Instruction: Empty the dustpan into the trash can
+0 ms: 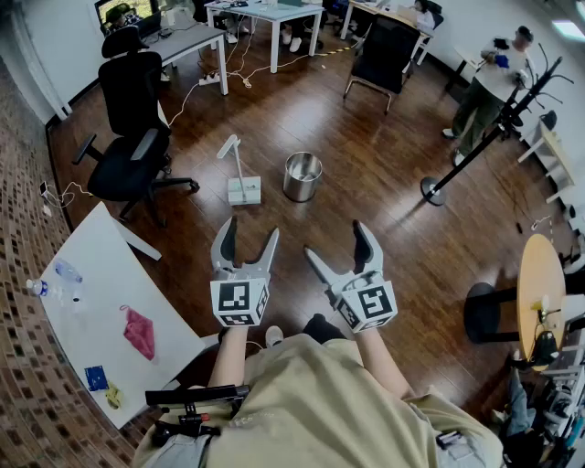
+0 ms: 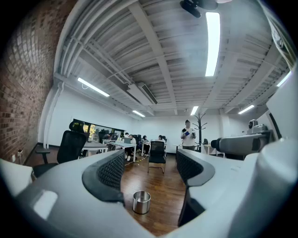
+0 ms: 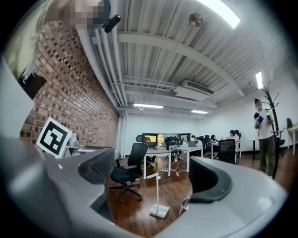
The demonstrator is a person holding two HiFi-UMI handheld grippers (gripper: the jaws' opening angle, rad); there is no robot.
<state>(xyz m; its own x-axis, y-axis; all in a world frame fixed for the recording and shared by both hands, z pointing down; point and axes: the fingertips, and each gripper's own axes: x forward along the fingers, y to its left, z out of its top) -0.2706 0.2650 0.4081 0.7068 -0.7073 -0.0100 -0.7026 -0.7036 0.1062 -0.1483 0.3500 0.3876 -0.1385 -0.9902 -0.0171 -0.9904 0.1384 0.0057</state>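
Right gripper [image 3: 153,175] jaws wide apart, nothing between the pads, white long-handled dustpan [image 3: 159,210] upright on dark wood floor [image 3: 135,217] beyond, shiny steel trash can [image 3: 185,205] just beside it, partly hidden by one jaw, black office chair [image 3: 125,173] behind.

An open-plan office: desks [image 1: 274,13] with monitors [image 1: 126,15], swivel chairs [image 1: 134,137], seated workers, strip-lit ceiling.

Overhead, ceiling strip lights [image 2: 212,44] brighten the room evenly; the wood floor [image 1: 366,137] beyond the trash can [image 1: 303,176] carries soft glare. Every view bows at its edges, corners dark.
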